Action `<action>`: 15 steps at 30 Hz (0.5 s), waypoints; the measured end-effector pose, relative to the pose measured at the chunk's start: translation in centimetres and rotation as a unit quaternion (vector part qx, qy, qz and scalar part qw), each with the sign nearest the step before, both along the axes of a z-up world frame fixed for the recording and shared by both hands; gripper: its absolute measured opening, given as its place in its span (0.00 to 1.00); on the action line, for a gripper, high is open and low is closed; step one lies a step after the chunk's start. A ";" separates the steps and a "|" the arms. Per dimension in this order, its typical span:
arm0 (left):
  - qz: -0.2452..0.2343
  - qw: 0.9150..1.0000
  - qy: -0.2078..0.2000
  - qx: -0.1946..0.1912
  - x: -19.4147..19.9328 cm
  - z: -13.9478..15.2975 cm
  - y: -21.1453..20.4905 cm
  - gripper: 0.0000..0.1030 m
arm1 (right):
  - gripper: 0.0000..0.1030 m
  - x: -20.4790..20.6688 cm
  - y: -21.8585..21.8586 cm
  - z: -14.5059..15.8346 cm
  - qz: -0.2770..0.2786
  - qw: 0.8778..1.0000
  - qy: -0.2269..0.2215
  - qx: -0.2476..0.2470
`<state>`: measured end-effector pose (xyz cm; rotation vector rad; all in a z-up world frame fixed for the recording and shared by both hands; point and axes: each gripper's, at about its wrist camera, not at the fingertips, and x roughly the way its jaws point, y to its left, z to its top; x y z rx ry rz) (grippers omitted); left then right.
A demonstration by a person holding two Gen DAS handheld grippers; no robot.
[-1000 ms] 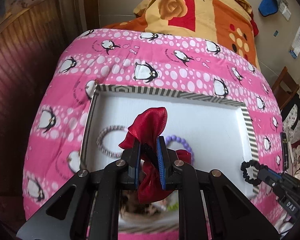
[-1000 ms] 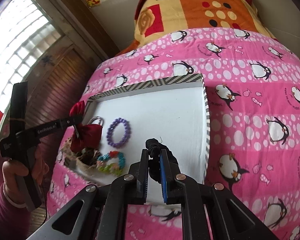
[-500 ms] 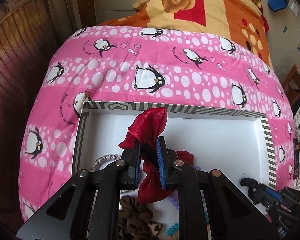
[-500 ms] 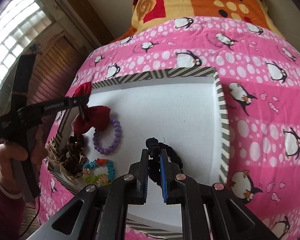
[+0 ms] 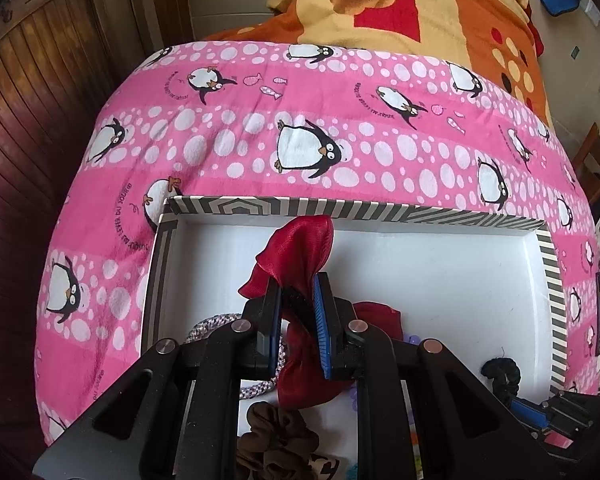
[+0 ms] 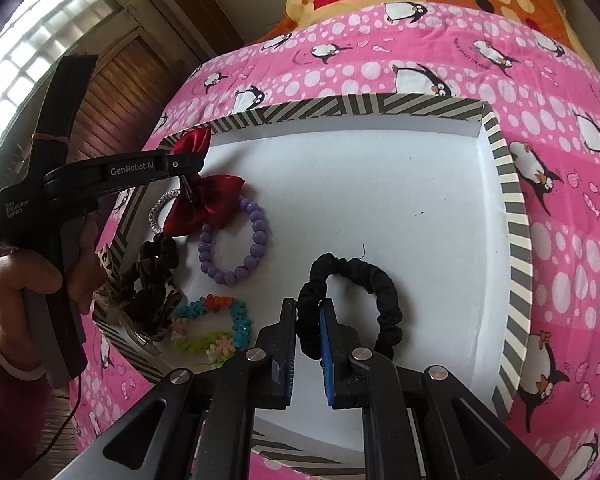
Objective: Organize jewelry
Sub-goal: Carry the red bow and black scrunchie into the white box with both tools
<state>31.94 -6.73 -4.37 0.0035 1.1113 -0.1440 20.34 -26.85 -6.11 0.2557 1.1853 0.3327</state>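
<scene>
Here, in the left wrist view, the left gripper [image 5: 298, 308] is pinching a red satin bow [image 5: 300, 248] between nearly closed jaws, and the bow is hanging over the white floor of the striped tray [image 5: 380, 214], near the tray's left wall. A silver braided bracelet [image 5: 220, 328] and a brown scrunchie [image 5: 276, 444] are lying on the tray floor under the gripper, toward the tray's near edge. In the right wrist view, the right gripper [image 6: 306, 344] is squeezing a black scrunchie [image 6: 364, 276] with its jaws closed tight on the fabric; the loop seems to be resting on the tray floor, around the middle of the tray's near part. A purple bead bracelet [image 6: 236, 240] and a colourful bead bracelet [image 6: 216, 328] are lying between this scrunchie and the tray's left wall, just beside the bow. The step in hand, I judge, is placing both pieces inside the tray. The next move is probably asking each gripper to open and then lift away, without dragging the soft fabric along.
</scene>
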 end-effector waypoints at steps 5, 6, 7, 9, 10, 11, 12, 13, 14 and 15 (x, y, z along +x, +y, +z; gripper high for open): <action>0.001 1.000 -0.011 0.011 -0.5 0.3 -0.1 0.15 | 0.11 -0.2 -0.4 0.3 -0.006 1.000 -0.003 0.011; 0.002 1.000 -0.012 0.011 -0.6 0.3 -0.1 0.18 | 0.13 -0.3 -0.5 0.4 -0.006 1.000 -0.005 0.014; 0.005 1.000 -0.012 0.010 -0.6 0.4 0.0 0.20 | 0.17 -0.4 -0.6 0.5 -0.007 1.000 -0.006 0.017; 0.007 1.000 -0.014 0.011 -0.8 0.6 0.0 0.24 | 0.27 -0.5 -0.7 0.6 -0.008 1.000 -0.007 0.021; 0.008 1.000 -0.015 0.012 -0.9 0.6 0.0 0.26 | 0.29 -0.5 -0.7 0.6 -0.009 1.000 -0.006 0.022; 0.009 1.000 -0.016 0.014 -1.0 0.8 0.0 0.27 | 0.29 -0.6 -0.7 0.7 -0.010 1.000 -0.005 0.022; 0.010 1.000 -0.018 0.016 -1.1 0.9 0.1 0.30 | 0.29 -0.7 -0.8 0.7 -0.011 1.000 -0.005 0.023; 0.010 1.000 -0.019 0.016 -1.3 1.1 0.1 0.34 | 0.29 -0.8 -0.8 0.8 -0.012 1.000 -0.006 0.024; 0.011 1.000 -0.021 0.016 -1.4 1.3 0.1 0.36 | 0.29 -1.0 -0.9 1.0 -0.014 1.000 -0.007 0.026; 0.011 1.000 -0.024 0.016 -1.6 1.4 0.2 0.40 | 0.29 -1.1 -1.0 1.1 -0.015 0.999 -0.009 0.028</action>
